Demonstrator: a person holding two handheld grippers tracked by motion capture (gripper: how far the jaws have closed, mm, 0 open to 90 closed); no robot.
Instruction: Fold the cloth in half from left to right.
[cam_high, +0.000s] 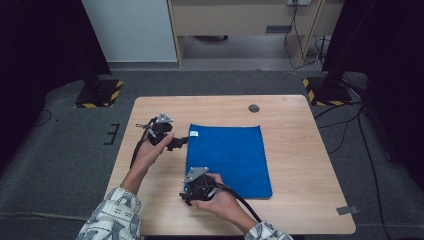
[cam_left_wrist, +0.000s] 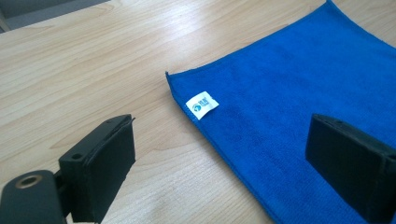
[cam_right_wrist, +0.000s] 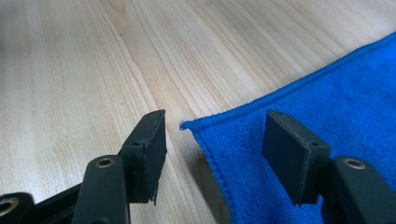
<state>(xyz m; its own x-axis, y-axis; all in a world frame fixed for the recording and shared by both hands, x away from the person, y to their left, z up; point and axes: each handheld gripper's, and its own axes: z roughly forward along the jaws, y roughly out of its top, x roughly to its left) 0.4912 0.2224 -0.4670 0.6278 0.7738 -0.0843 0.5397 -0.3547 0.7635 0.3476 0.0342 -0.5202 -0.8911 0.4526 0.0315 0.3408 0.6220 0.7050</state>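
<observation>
A blue cloth (cam_high: 230, 157) lies flat on the wooden table (cam_high: 295, 150), with a small white label (cam_left_wrist: 202, 104) near its far left corner. My left gripper (cam_high: 176, 143) is open beside that corner, its jaws set wide on either side of the cloth's left edge (cam_left_wrist: 219, 140). My right gripper (cam_high: 186, 196) is open at the near left corner of the blue cloth (cam_right_wrist: 327, 121). One jaw is over bare wood and the other over the fabric, with the corner tip (cam_right_wrist: 183, 125) between them.
A round dark grommet (cam_high: 254, 108) is set in the table behind the cloth. A grey tape strip (cam_high: 347, 210) marks the near right corner. Black stands with yellow-striped bases (cam_high: 100, 92) rest on the carpet beyond the table.
</observation>
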